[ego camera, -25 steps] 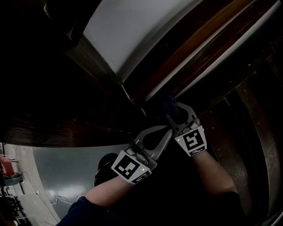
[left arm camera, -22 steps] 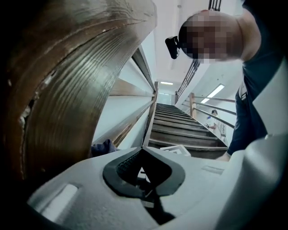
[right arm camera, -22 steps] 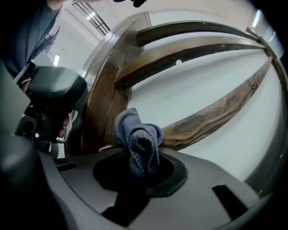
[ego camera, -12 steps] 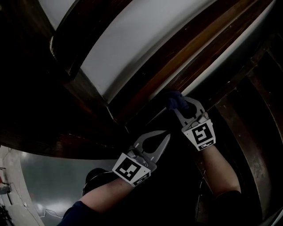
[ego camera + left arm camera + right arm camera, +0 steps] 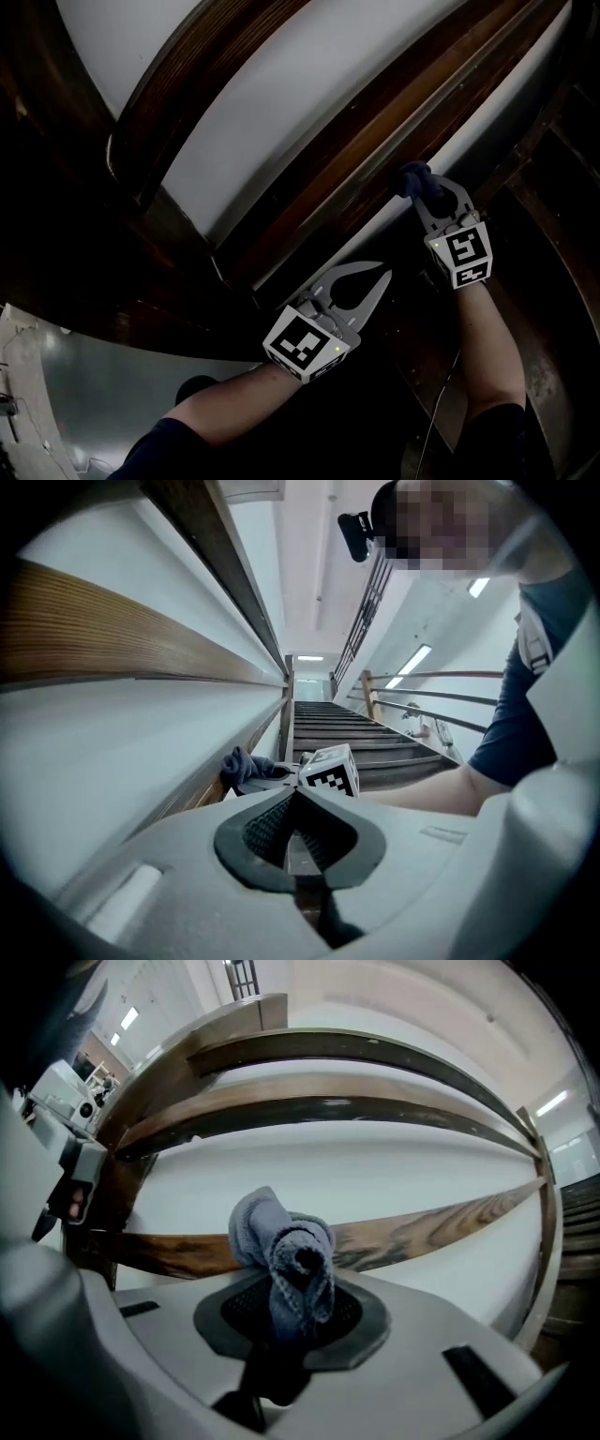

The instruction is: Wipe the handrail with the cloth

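Handrail (image 5: 375,150) runs diagonally along wall, white panels close above and below. Right gripper (image 5: 419,187), jaws clamped on cloth (image 5: 410,173), presses against rail and blocks that stretch. Rail surface either side of it lies bare. Left gripper (image 5: 383,273) hangs near rail's lower edge, apart from right gripper. Stairs (image 5: 330,726) open across to far railing (image 5: 441,700).

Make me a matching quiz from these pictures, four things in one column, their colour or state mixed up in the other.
1 cloth
2 left gripper
3 right gripper
4 handrail

A brown wood grain
B shut, holding nothing
C blue-grey, bunched up
D shut on the cloth

Pairs: 1-C, 2-B, 3-D, 4-A
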Motion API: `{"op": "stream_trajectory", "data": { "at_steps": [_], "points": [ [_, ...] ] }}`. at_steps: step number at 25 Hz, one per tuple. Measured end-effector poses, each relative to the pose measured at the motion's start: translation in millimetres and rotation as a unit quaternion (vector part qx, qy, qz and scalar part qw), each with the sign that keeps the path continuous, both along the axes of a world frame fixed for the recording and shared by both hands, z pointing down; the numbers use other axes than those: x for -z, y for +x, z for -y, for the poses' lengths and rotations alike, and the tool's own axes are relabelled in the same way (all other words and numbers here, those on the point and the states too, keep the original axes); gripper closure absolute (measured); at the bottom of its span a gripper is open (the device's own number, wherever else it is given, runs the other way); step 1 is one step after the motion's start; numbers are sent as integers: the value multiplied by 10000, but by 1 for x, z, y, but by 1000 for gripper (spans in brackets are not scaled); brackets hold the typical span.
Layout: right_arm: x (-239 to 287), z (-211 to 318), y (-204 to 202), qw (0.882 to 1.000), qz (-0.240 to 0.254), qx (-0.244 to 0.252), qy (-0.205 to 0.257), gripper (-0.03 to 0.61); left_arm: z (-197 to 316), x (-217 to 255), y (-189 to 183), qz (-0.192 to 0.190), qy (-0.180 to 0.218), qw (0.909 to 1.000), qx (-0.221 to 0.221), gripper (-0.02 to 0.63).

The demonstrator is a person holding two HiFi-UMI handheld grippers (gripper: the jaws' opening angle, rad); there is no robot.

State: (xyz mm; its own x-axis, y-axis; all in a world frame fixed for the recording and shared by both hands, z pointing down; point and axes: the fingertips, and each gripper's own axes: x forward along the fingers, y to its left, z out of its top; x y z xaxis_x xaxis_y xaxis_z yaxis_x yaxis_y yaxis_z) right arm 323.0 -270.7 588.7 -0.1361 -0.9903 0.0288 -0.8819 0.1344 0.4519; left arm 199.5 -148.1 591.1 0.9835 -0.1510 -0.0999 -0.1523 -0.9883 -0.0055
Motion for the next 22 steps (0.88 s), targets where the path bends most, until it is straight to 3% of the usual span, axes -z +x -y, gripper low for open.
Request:
{"op": "stream_trajectory", "data": {
  "at_steps": [4, 8, 22],
  "points": [
    [28, 7, 52, 9978, 507, -406, 133, 485, 3, 11, 14, 52, 211, 9997, -70, 612],
    [43, 14, 89, 9943, 714, -773, 164, 484, 6, 10, 13, 47, 149, 9999, -35, 612],
    [47, 14, 92, 9901, 739, -1188, 100, 485, -2, 2, -25, -108, 99, 9999, -17, 612]
  ]
}}
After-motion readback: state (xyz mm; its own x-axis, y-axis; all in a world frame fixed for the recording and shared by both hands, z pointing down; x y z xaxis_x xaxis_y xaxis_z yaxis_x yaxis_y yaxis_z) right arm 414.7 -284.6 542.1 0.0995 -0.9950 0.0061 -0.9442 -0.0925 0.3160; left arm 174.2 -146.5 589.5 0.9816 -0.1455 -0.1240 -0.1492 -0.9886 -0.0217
